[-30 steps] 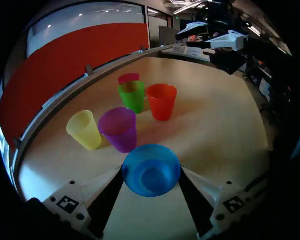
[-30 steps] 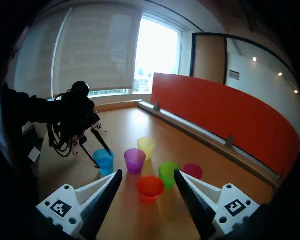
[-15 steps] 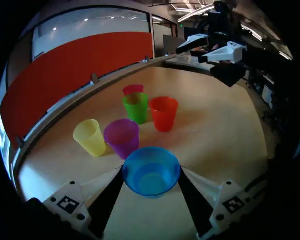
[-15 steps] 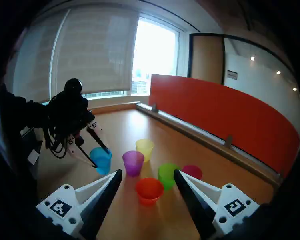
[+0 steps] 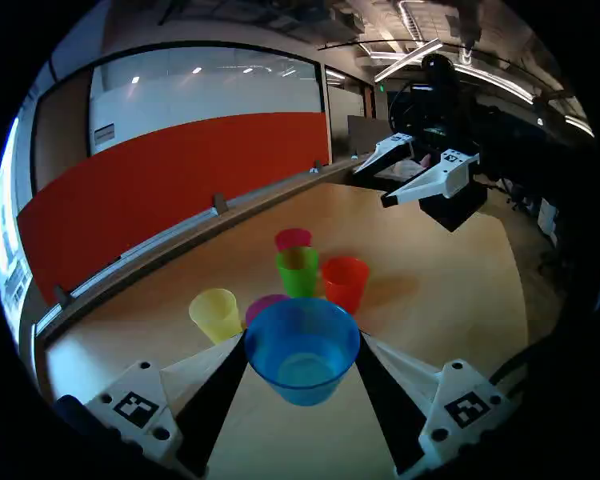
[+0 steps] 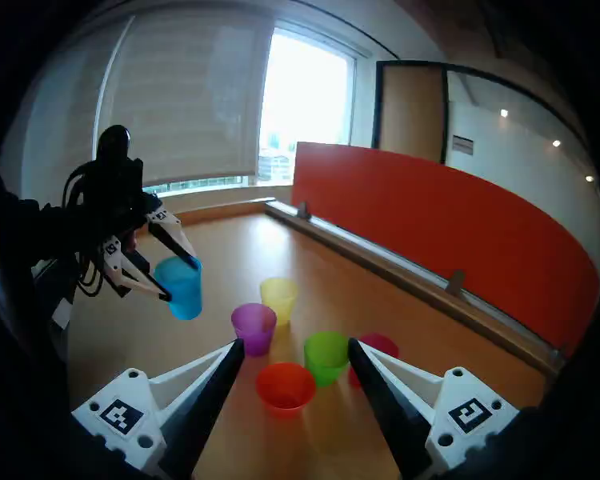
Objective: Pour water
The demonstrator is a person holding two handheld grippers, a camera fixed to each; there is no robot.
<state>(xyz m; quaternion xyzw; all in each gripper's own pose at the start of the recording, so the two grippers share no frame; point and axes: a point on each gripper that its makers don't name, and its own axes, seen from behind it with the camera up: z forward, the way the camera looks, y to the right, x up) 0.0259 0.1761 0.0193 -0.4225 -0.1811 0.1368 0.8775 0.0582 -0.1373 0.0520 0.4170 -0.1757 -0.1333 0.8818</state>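
My left gripper (image 5: 302, 348) is shut on a blue cup (image 5: 302, 359) with water in its bottom, held up off the wooden table (image 5: 452, 280). From the right gripper view that blue cup (image 6: 180, 286) hangs in the air at the left, between the left gripper's fingers (image 6: 172, 239). Below it on the table stand a yellow cup (image 5: 215, 314), a purple cup (image 6: 254, 327), a green cup (image 5: 298, 270), an orange cup (image 5: 345, 282) and a pink cup (image 5: 292, 238). My right gripper (image 6: 294, 352) is open above the orange cup (image 6: 285, 388), holding nothing.
An orange partition wall (image 5: 164, 180) with a low rail runs along the table's far edge. A bright window with a blind (image 6: 308, 104) is at the back in the right gripper view. The right gripper (image 5: 416, 168) hovers over the table at the upper right of the left gripper view.
The left gripper has lifted the blue cup off the table, so the other cups look lower and smaller. The right gripper has stayed nearly in place over the orange cup.
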